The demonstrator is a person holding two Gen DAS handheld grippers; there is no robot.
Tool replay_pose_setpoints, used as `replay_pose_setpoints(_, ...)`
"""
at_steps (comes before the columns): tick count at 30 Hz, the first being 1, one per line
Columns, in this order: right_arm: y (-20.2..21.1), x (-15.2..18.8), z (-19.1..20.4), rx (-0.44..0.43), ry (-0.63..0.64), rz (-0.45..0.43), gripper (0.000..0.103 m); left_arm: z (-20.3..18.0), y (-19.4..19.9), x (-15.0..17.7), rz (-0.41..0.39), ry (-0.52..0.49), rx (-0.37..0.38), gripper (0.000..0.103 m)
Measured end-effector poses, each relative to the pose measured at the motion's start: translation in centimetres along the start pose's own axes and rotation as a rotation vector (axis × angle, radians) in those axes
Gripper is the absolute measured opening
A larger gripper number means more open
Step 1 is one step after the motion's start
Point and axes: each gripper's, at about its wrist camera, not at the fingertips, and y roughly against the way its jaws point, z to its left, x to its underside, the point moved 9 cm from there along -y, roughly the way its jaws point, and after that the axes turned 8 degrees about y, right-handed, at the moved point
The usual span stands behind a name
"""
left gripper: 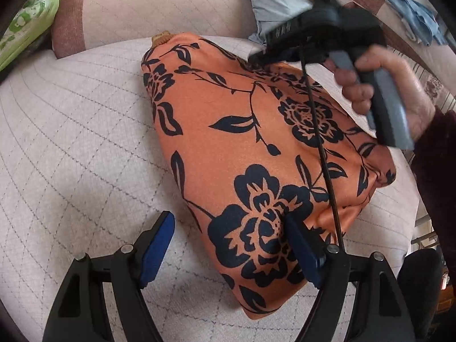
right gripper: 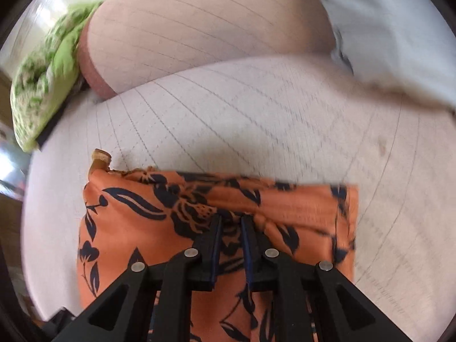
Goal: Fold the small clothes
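While your left tool (left gripper: 228, 245) gapes at the orange floral garment's (left gripper: 242, 142) near edge, only the right-wrist view shows your right tool (right gripper: 230, 222) nearly closed above its fold.

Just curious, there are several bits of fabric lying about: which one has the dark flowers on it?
The orange cloth lying flat in the middle of the quilted sofa seat. The crumpled cloth at the edge is green and white, and the one behind is plain pale blue.

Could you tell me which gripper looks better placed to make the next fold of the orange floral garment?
Probably the right gripper: its fingers are nearly closed on a bunched ridge of the orange floral garment. The left gripper is open at the near edge, holding nothing.
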Motion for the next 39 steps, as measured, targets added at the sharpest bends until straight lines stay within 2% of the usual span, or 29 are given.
replay_pose_setpoints(1,0.7,-0.4,0.2,-0.031,-0.024,-0.024,0.018,-0.1,0.2,0.0,-0.008,-0.005,-0.007,0.081)
replay_pose_setpoints(3,2.7,-1.1,2.3,-0.195,-0.073,-0.077,0.019,0.4,1.4,0.4,-0.031,-0.023,-0.018,0.081)
replay_pose_setpoints(4,3.3,-1.2,3.3,-0.239,-0.058,-0.088,0.019,0.6,2.0,0.6,-0.046,-0.030,-0.024,0.081)
replay_pose_setpoints(6,4.2,-1.1,6.6,-0.272,0.030,-0.094,0.019,0.9,2.9,0.5,-0.072,-0.028,-0.030,0.081)
replay_pose_setpoints(8,3.8,-1.1,9.0,-0.321,0.062,-0.070,0.019,1.7,3.4,0.6,-0.076,-0.008,-0.033,0.081)
replay_pose_setpoints(10,1.9,-0.9,10.7,-0.318,0.086,-0.021,0.019,2.1,3.2,1.0,-0.055,0.002,-0.033,0.081)
replay_pose_setpoints(14,-3.9,-1.5,10.4,-0.240,0.072,0.046,0.018,2.3,2.7,1.3,-0.032,-0.013,-0.040,0.081)
replay_pose_setpoints(16,-4.1,-2.4,9.6,-0.288,-0.003,-0.021,0.018,2.0,2.9,1.4,-0.026,-0.034,-0.043,0.081)
replay_pose_setpoints(18,-3.4,-2.6,8.8,-0.303,-0.072,-0.050,0.018,1.9,3.1,1.4,-0.028,-0.045,-0.043,0.081)
replay_pose_setpoints(20,-1.9,-2.1,8.5,-0.317,-0.073,-0.083,0.018,1.6,3.3,1.0,-0.038,-0.039,-0.042,0.081)
replay_pose_setpoints(26,5.8,3.2,7.6,-0.406,-0.021,-0.173,0.018,1.7,5.8,0.1,-0.123,0.021,-0.079,0.080)
replay_pose_setpoints(28,7.5,5.0,7.7,-0.406,0.007,-0.165,0.018,1.6,5.8,0.1,-0.124,0.026,-0.099,0.080)
replay_pose_setpoints(30,8.9,8.5,7.0,-0.390,0.019,-0.144,0.018,1.2,5.5,0.6,-0.116,0.006,-0.133,0.080)
replay_pose_setpoints(34,9.4,13.9,6.2,-0.359,0.013,-0.103,0.018,0.3,4.6,1.1,-0.112,-0.027,-0.189,0.080)
replay_pose_setpoints(37,7.0,16.6,5.3,-0.256,0.012,-0.022,0.019,0.8,4.3,1.4,-0.112,-0.022,-0.205,0.080)
replay_pose_setpoints(39,6.4,17.3,5.4,-0.253,0.023,-0.044,0.019,0.9,4.1,1.4,-0.116,-0.026,-0.216,0.081)
